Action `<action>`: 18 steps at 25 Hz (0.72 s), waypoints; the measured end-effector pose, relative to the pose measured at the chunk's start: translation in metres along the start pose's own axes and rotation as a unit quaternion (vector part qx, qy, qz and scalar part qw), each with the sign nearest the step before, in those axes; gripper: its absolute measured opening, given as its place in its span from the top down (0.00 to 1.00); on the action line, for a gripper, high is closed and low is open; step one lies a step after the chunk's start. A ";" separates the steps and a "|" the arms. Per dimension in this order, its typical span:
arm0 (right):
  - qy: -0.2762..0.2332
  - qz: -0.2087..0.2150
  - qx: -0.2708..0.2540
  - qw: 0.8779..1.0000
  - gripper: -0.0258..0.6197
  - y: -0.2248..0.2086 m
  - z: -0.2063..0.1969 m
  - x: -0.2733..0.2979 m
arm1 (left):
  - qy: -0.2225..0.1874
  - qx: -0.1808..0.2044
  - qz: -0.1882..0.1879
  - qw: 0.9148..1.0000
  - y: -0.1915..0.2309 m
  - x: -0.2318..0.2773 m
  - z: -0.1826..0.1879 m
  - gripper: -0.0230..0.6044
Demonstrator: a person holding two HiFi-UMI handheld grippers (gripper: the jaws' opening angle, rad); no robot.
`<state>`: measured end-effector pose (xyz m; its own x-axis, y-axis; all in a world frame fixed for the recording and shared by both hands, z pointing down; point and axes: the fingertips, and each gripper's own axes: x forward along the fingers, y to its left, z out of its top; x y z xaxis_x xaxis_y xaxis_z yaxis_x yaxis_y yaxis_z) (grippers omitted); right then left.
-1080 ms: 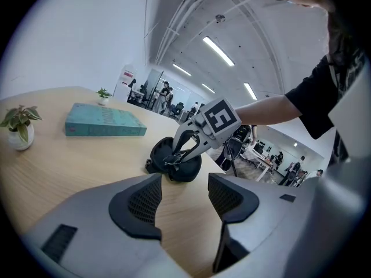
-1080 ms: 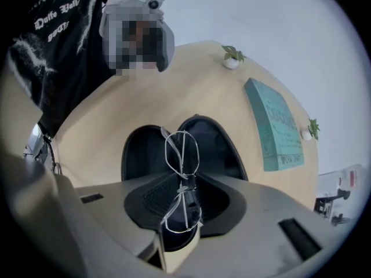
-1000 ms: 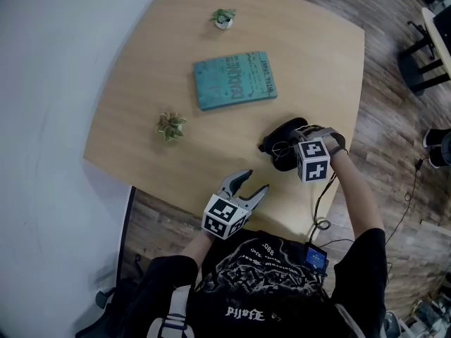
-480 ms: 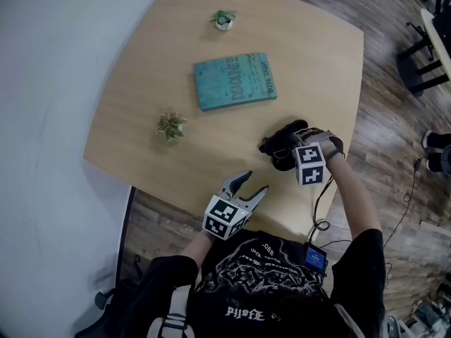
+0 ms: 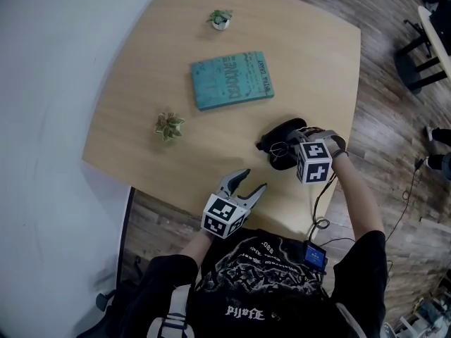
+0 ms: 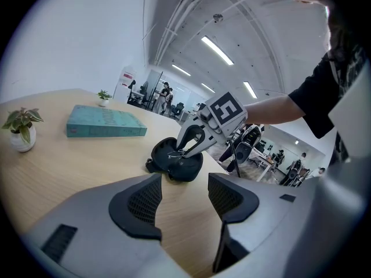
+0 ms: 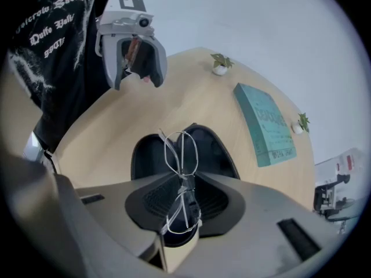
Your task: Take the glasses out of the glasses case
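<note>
Fingers [image 7: 215,200] of the right gripper [image 5: 285,148] are closing on the wire glasses [image 7: 184,178] and pinch the frame near its bridge. The gripper points steeply down over the open glasses case [image 7: 148,155]. The glasses stand upright directly above the case's hollow, not carried clear of it. The left gripper [image 6: 182,198] hovers near the table's [image 5: 176,83] edge, jaws apart, holding nothing. To my eye the grab is made. Lifting the glasses away and setting them down is what's left.
</note>
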<state>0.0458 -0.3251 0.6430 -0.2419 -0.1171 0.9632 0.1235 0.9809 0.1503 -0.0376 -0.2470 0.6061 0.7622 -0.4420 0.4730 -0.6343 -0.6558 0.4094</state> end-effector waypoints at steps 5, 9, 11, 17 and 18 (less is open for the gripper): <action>-0.017 -0.035 0.021 0.999 0.82 -0.007 0.002 -0.017 | -0.006 0.000 0.001 1.000 -0.002 -0.001 0.003 0.55; -0.026 -0.065 0.043 0.997 0.82 -0.008 0.002 -0.030 | -0.020 -0.004 0.006 1.000 -0.002 -0.004 0.009 0.55; -0.031 -0.079 0.056 0.995 0.82 -0.008 0.002 -0.037 | -0.029 -0.007 0.010 0.999 -0.001 -0.005 0.013 0.55; -0.072 -0.129 0.116 0.982 0.82 -0.009 0.006 -0.069 | -0.064 -0.008 0.025 0.998 -0.001 -0.017 0.029 0.55; -0.081 -0.141 0.128 0.978 0.82 -0.010 0.007 -0.075 | -0.070 -0.007 0.028 0.997 -0.001 -0.020 0.032 0.56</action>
<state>0.0560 -0.3250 0.5673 -0.3842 -0.3826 0.8402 -0.2105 0.9224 0.3238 -0.0480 -0.2573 0.5715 0.7361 -0.5589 0.3817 -0.6767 -0.6203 0.3966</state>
